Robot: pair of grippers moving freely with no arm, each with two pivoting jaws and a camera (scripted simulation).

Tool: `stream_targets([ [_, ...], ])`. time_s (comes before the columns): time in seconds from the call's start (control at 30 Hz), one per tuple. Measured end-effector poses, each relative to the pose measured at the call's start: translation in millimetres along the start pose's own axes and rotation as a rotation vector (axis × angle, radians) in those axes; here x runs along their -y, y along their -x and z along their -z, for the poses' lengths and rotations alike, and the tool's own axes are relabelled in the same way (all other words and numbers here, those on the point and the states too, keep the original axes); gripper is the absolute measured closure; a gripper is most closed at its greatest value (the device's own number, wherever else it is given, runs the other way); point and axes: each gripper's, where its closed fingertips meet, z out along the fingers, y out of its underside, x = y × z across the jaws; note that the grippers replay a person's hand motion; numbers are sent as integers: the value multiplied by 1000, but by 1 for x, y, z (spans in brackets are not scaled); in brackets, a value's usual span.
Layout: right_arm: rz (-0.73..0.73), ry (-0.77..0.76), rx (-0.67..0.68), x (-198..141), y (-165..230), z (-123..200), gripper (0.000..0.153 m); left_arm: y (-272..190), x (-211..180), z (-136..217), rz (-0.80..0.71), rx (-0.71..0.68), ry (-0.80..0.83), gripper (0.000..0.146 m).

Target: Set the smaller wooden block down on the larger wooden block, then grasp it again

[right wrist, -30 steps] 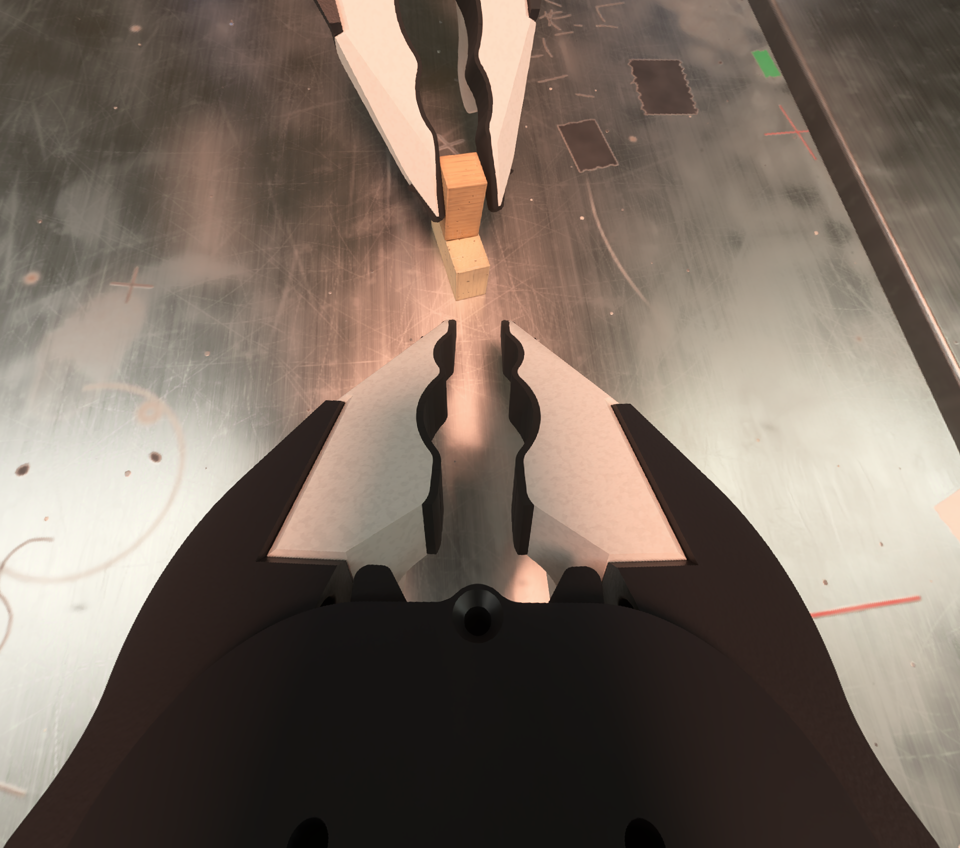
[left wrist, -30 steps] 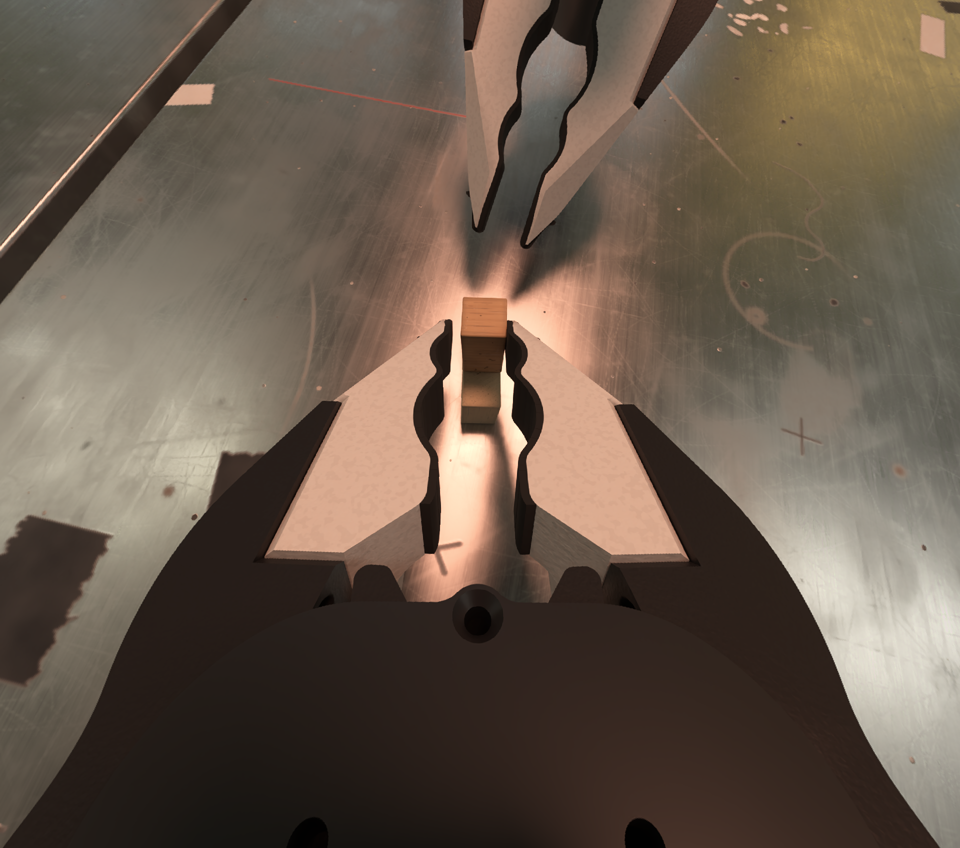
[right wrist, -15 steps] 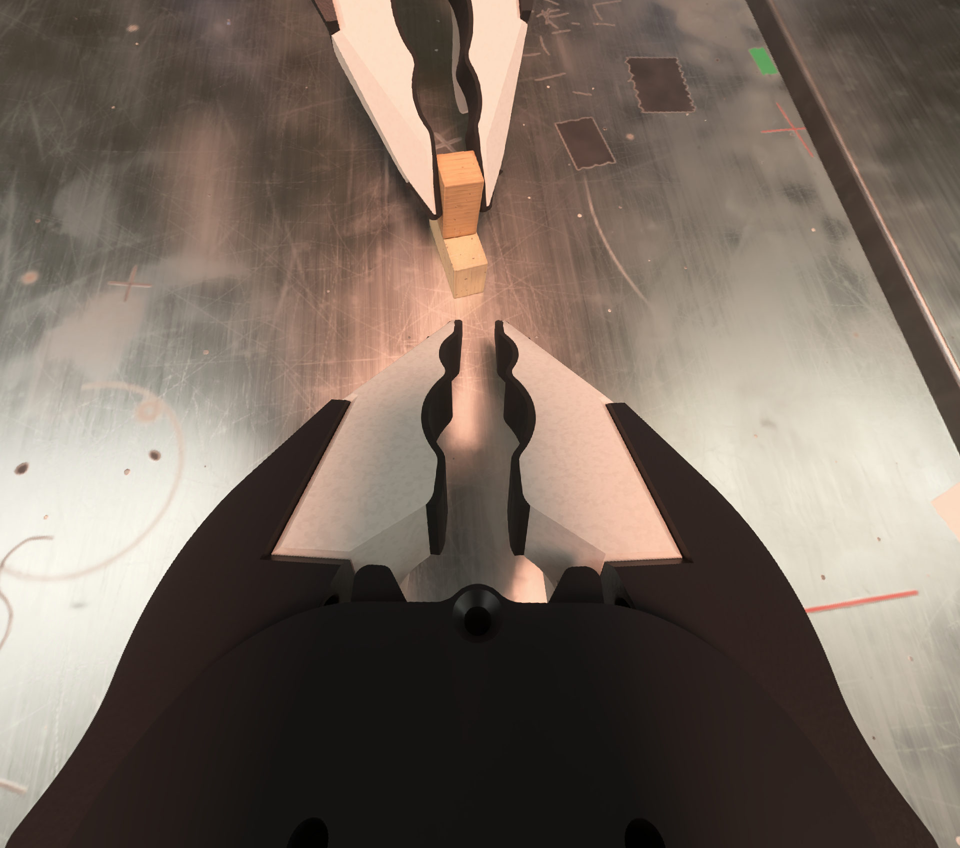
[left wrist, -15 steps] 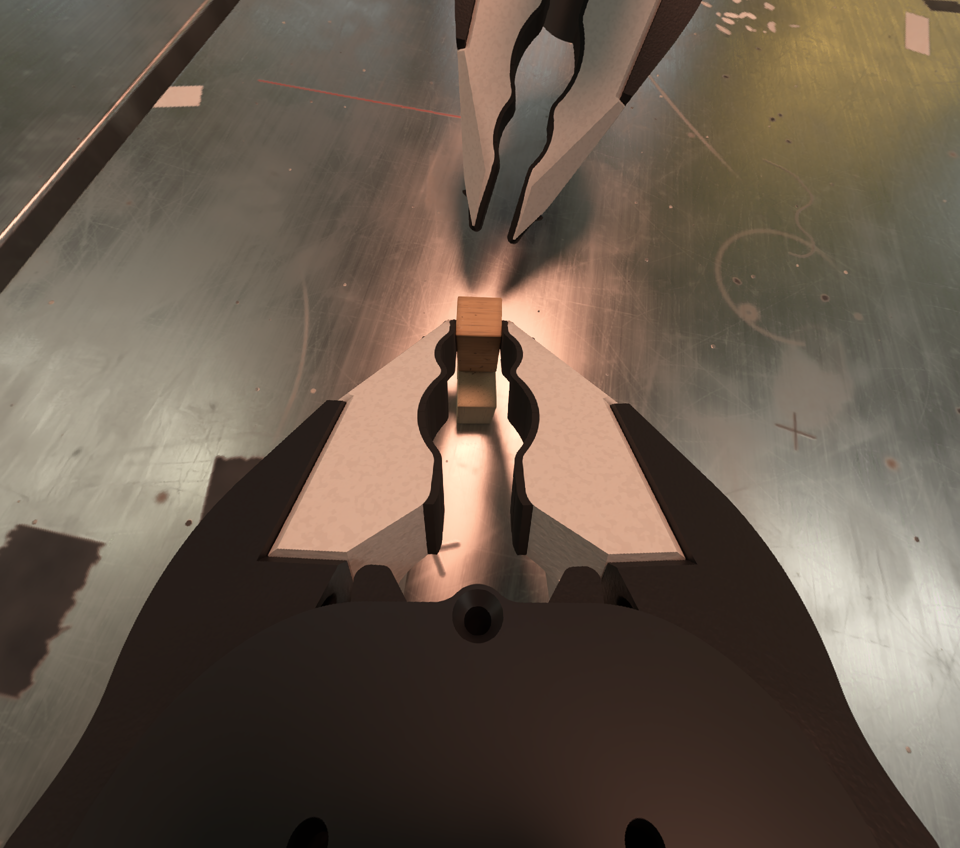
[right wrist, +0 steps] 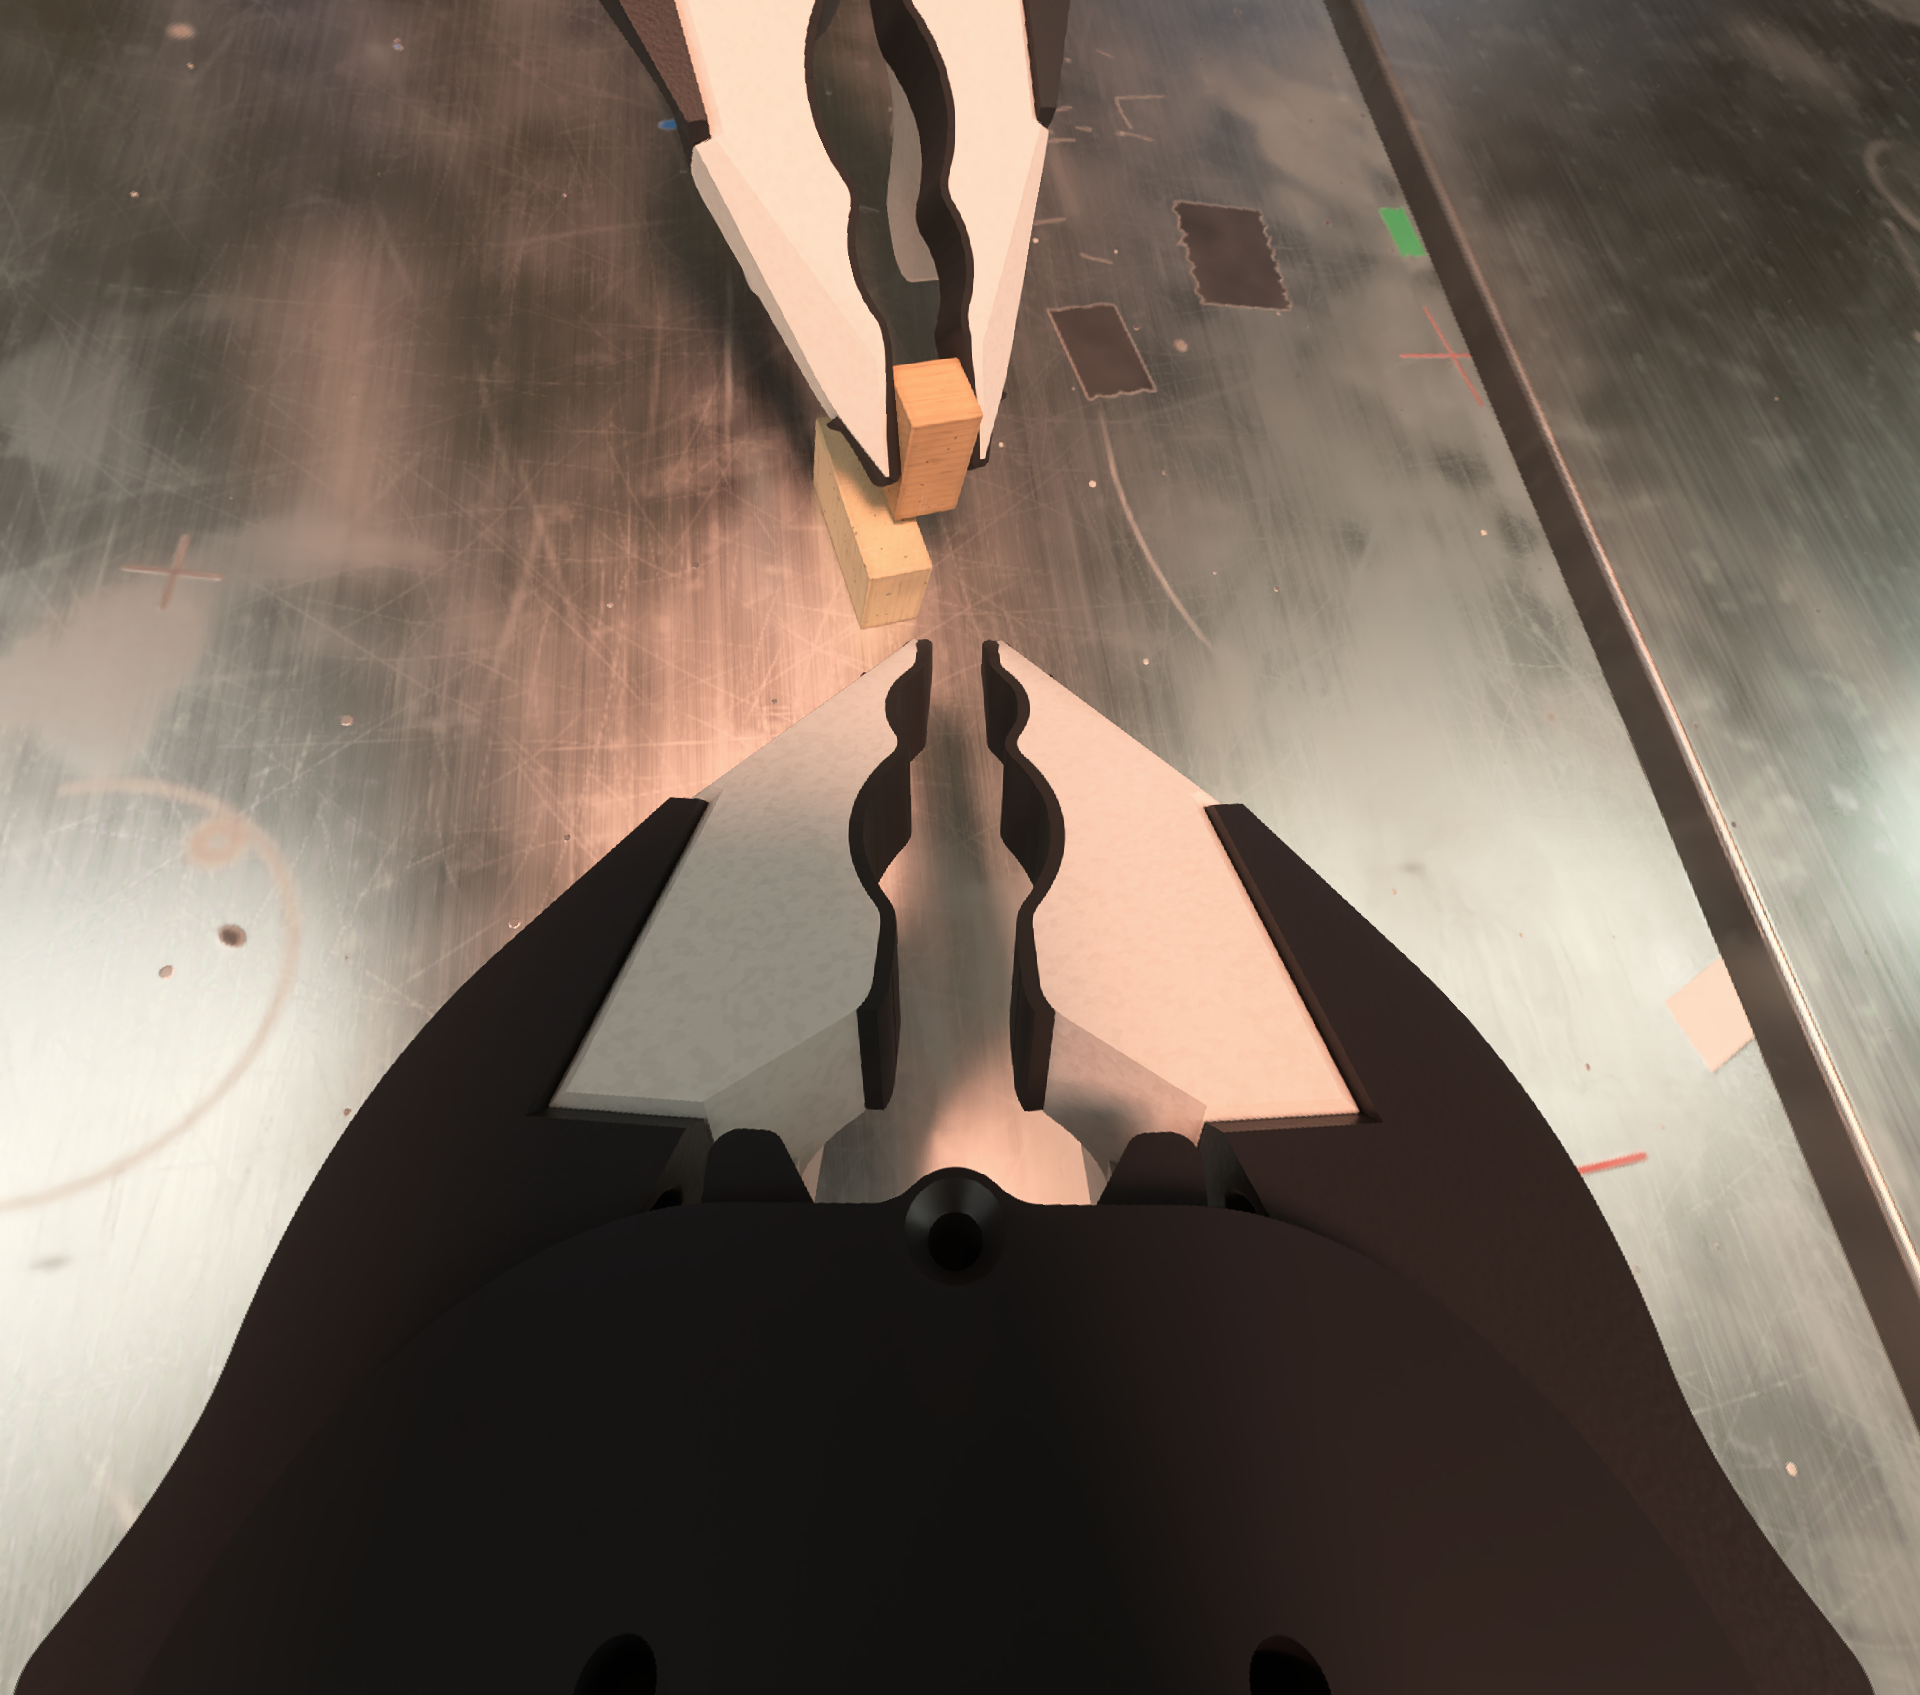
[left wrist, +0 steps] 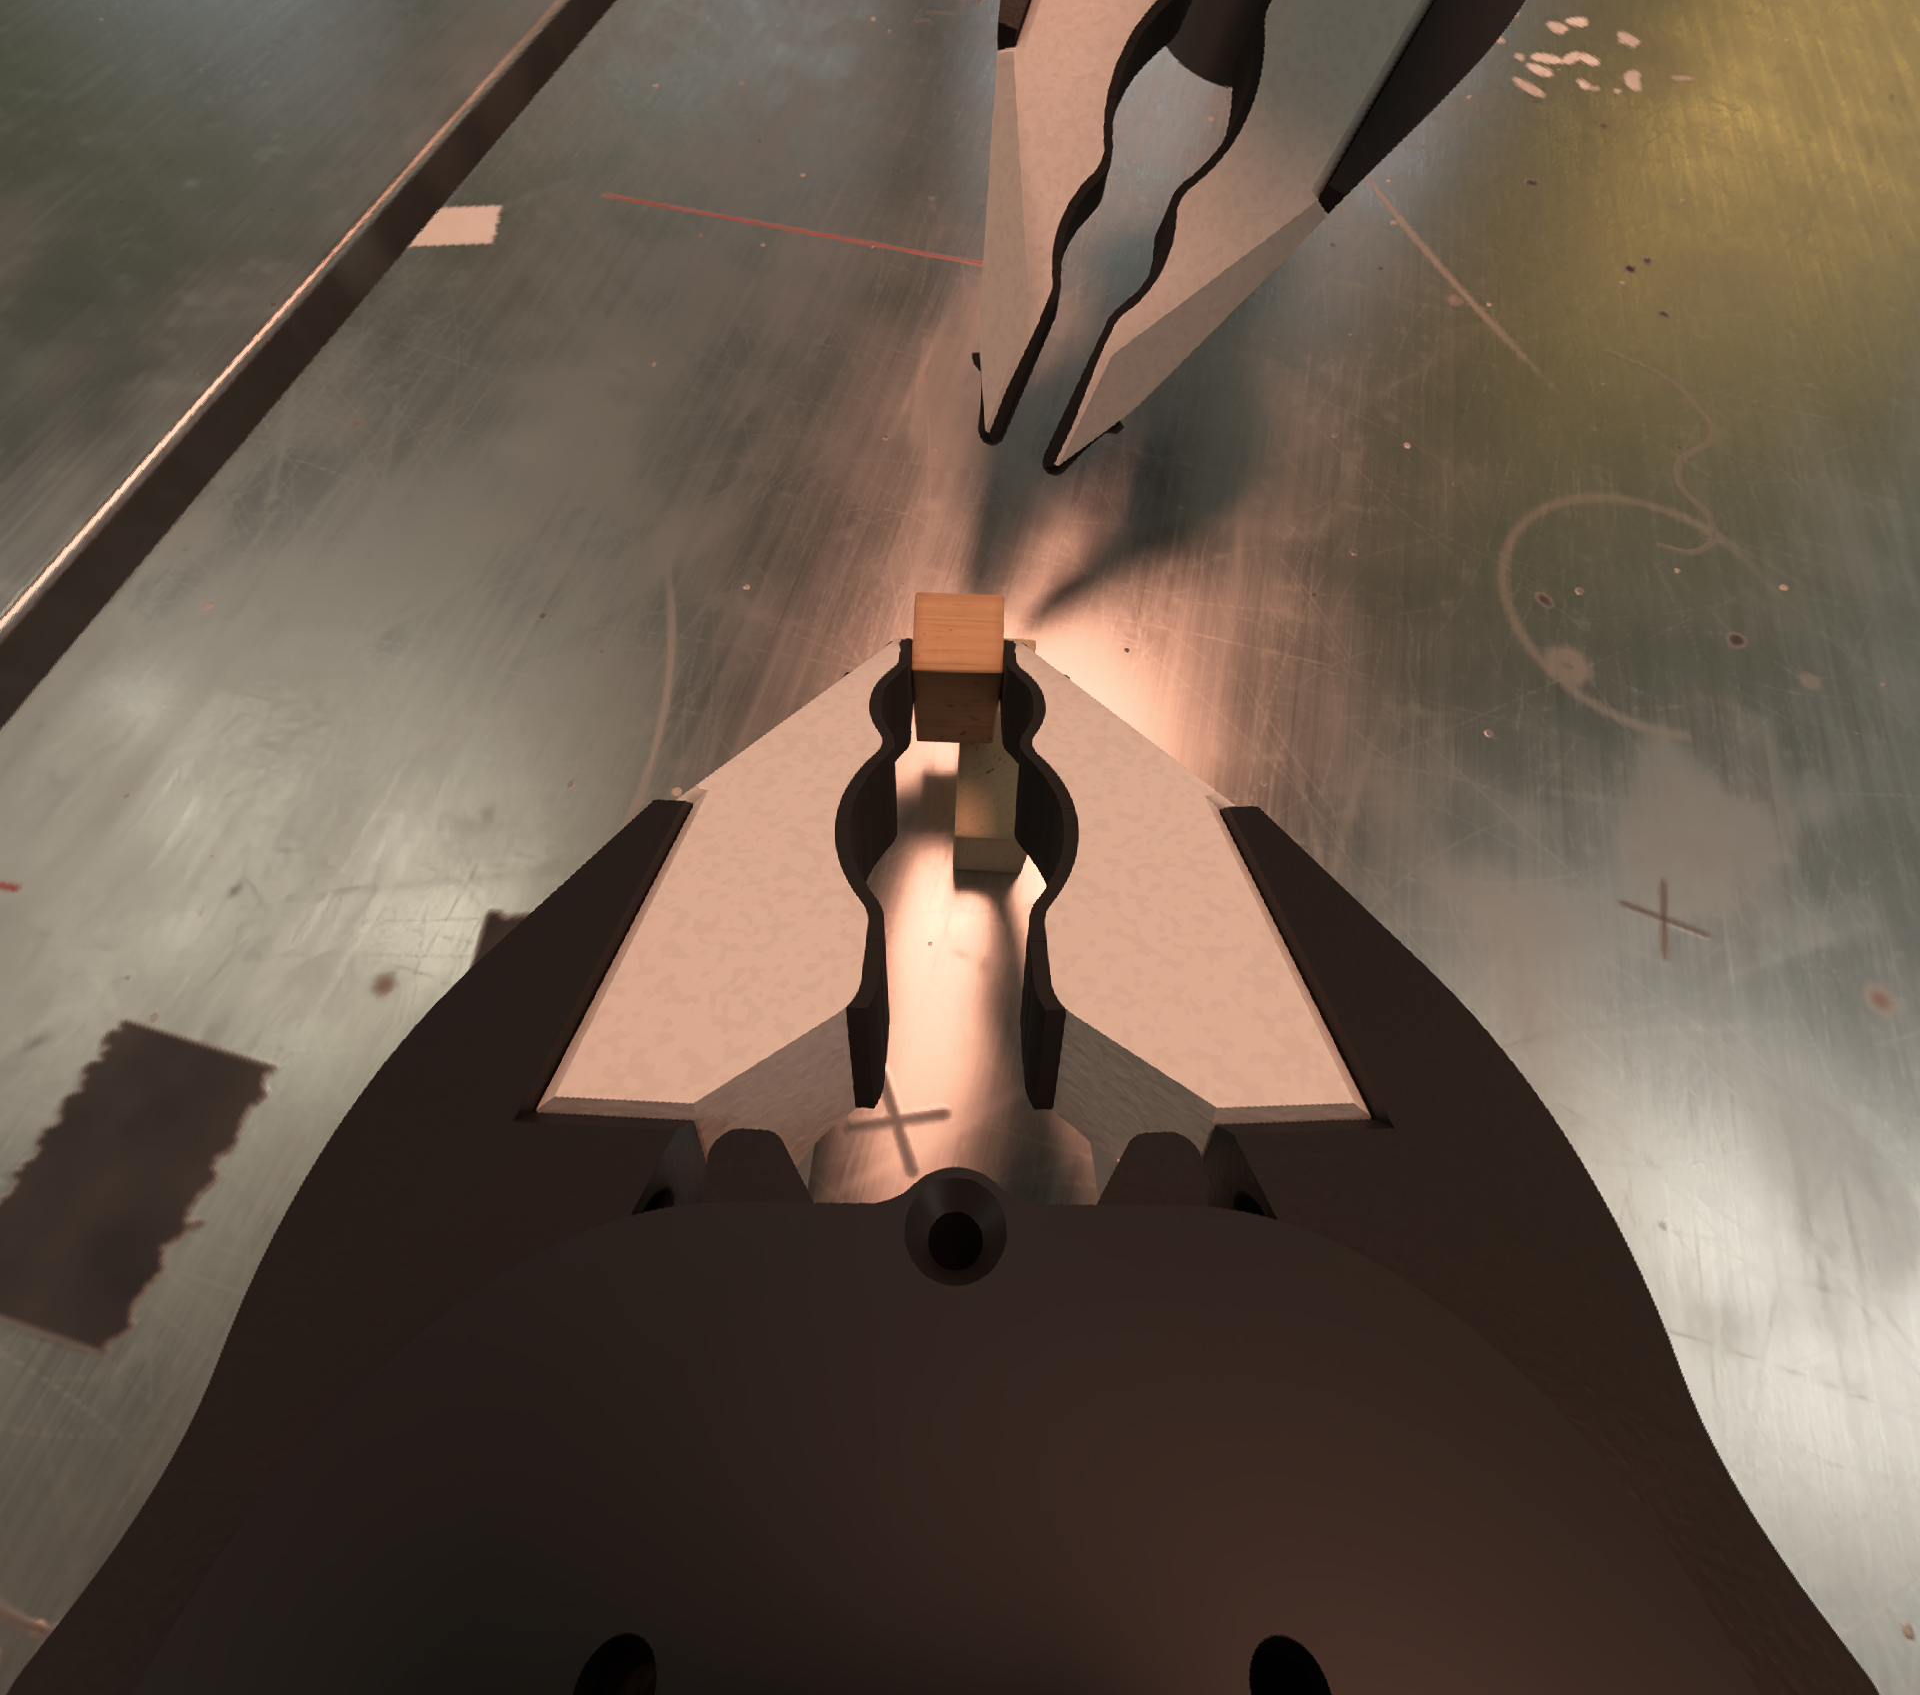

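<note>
The smaller wooden block, orange-brown, stands upright between the fingertips of my left gripper, which is shut on it. The larger wooden block, pale, lies on the metal table under it, offset to the right between my fingers. In the right wrist view the smaller block hangs in the left gripper with its lower end at the top of the larger block; I cannot tell if they touch. My right gripper is empty with only a narrow gap, just short of the larger block. It also shows in the left wrist view.
The scratched metal table has a raised dark strip along one side, which shows in the right wrist view. Flat tape patches lie on it: dark ones and a white one.
My left gripper has shifted a little left with the smaller block, so the larger block now shows off-centre to the right. The right gripper looks nearer and farther right in the left wrist view.
</note>
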Motion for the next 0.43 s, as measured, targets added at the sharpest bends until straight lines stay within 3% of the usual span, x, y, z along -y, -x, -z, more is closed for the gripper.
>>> stream_targets([
  [0.23, -58, 0, 43, -6, 1, 1, 142, -3, -2, -3, 1, -12, 18, 130],
  [0.43, -188, -9, 30, -11, -12, 4, 116, -3, -2, -2, -29, 3, 24, 130],
])
